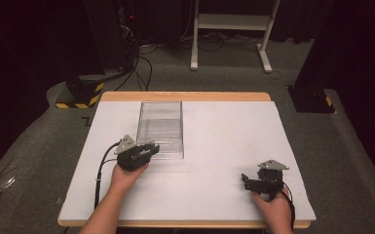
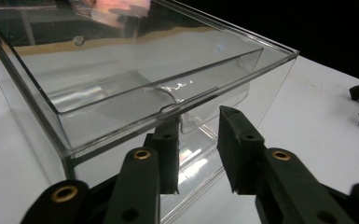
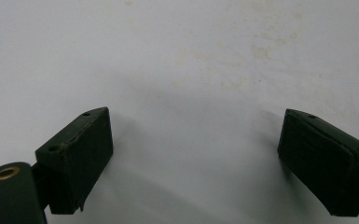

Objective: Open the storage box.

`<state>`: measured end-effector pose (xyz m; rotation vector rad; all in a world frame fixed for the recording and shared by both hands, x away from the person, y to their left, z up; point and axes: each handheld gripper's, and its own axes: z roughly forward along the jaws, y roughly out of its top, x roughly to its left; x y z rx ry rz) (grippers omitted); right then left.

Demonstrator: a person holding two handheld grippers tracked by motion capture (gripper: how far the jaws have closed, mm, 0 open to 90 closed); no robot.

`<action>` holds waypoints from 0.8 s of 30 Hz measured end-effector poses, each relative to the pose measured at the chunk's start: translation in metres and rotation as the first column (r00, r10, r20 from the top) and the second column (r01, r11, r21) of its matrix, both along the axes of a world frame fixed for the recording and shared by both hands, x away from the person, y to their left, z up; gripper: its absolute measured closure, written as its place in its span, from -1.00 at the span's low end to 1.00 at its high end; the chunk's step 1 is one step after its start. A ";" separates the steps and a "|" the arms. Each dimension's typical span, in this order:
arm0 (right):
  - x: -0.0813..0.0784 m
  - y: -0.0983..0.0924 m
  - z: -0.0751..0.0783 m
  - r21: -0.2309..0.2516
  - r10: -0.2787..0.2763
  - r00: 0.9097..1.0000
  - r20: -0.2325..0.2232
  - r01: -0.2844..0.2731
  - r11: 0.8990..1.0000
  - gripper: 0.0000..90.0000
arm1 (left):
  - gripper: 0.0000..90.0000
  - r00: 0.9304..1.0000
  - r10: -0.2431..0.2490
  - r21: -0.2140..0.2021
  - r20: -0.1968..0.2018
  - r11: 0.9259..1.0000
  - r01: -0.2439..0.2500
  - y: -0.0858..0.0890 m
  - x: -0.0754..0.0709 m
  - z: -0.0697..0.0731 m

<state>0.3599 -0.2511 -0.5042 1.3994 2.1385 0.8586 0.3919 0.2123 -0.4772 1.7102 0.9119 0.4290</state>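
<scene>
A clear plastic box (image 1: 160,127) with a drawer stands on the white table top (image 1: 224,141), left of centre. My left gripper (image 1: 152,147) sits at the box's near front. In the left gripper view the box (image 2: 121,56) looms close, and the drawer's curved clear handle (image 2: 191,122) lies between the jaws of the left gripper (image 2: 198,128). The left jaw is up against the handle, while a gap shows on the right jaw's side. My right gripper (image 1: 247,181) rests low at the table's near right, apart from the box. Its jaws (image 3: 193,154) stand wide open over bare white surface.
The table has a wooden rim (image 1: 185,96) at the far edge. Beyond it on the grey carpet are a white stand (image 1: 229,29), a yellow-and-black striped base (image 1: 80,95) and a black base (image 1: 311,100). The right gripper's jaw tips (image 2: 356,105) show far right in the left gripper view.
</scene>
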 end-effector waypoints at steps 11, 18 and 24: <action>0.000 0.000 0.000 0.000 -0.001 1.000 0.000 0.001 1.000 -0.77 | 0.68 0.999 -0.037 -0.020 0.033 0.999 0.038 0.005 0.000 -0.005; 0.000 0.000 0.000 0.000 0.000 1.000 0.001 0.000 1.000 -0.77 | 0.72 0.997 -0.060 -0.025 0.040 0.998 0.061 0.009 0.000 -0.006; 0.000 0.000 0.000 0.001 0.000 1.000 0.001 0.000 1.000 -0.77 | 0.74 0.996 -0.070 -0.035 0.047 0.997 0.072 0.011 -0.004 -0.007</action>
